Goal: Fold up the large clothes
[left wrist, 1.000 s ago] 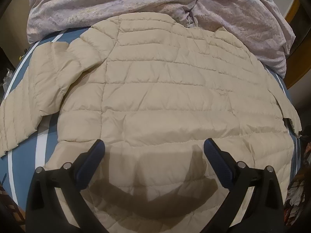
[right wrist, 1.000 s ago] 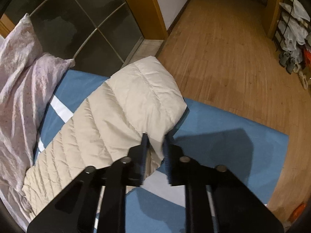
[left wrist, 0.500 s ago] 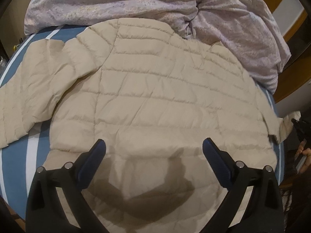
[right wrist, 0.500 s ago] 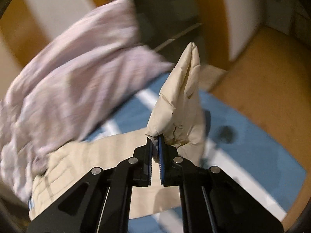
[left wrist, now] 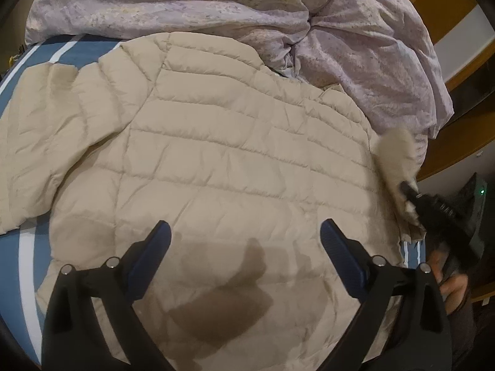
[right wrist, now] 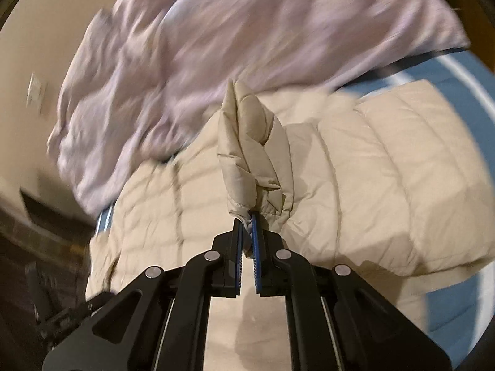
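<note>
jacket [left wrist: 222, 154]: tan, puffy, spread flat, back up
left sleeve [left wrist: 37, 142]: flat, out to the left
right sleeve [right wrist: 250, 157]: lifted up, end pinched

A second ago the right gripper [right wrist: 247, 228] was closing on the cuff of the jacket's sleeve [right wrist: 250, 154], which lay flat on the blue sheet; now it pinches that cuff, lifted and carried over the jacket [left wrist: 216, 154] body. In the left view it has come in at the right edge. The left gripper [left wrist: 244, 241], nothing between its pads, has just closed slightly
</note>
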Motion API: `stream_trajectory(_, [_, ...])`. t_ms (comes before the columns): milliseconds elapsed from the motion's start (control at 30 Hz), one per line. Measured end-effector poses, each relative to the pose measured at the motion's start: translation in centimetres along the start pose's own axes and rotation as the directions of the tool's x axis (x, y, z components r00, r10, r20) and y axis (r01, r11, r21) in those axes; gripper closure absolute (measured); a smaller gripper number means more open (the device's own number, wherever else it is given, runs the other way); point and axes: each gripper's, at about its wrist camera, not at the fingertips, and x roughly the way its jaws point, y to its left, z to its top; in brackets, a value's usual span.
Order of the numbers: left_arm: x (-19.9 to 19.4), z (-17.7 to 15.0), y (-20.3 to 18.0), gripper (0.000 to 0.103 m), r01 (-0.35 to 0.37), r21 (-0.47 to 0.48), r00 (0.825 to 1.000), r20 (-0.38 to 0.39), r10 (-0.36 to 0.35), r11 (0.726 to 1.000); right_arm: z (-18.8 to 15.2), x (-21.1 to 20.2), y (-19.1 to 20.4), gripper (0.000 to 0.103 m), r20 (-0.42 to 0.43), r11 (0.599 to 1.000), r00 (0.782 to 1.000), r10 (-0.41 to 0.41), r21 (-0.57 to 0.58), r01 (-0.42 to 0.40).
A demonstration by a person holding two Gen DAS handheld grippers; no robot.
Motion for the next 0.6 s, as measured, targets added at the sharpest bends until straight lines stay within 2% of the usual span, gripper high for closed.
stream_trajectory(233, [1.0, 1.5, -0.7, 0.009, 0.047, -0.037, 0.999, -0.015, -0.047, 0.998, -2.5, 4.6, 4.6, 0.097, -0.134, 0.995, 0.989, 0.061, -0.076, -0.072])
stream_trajectory(433, [1.8, 2.9, -1.7, 0.009, 0.089, -0.068, 0.996, -0.018, -0.091, 0.994, -4.6, 6.6, 7.6, 0.097, -0.205, 0.983, 0.976, 0.076, -0.149, -0.108])
stream_trajectory(600, [2.6, 3.7, -3.0, 0.018, 0.101, -0.056, 0.994, -0.025, -0.102, 0.993, -6.2, 7.4, 9.4, 0.097, -0.237, 0.97, 0.97, 0.063, -0.215, -0.115])
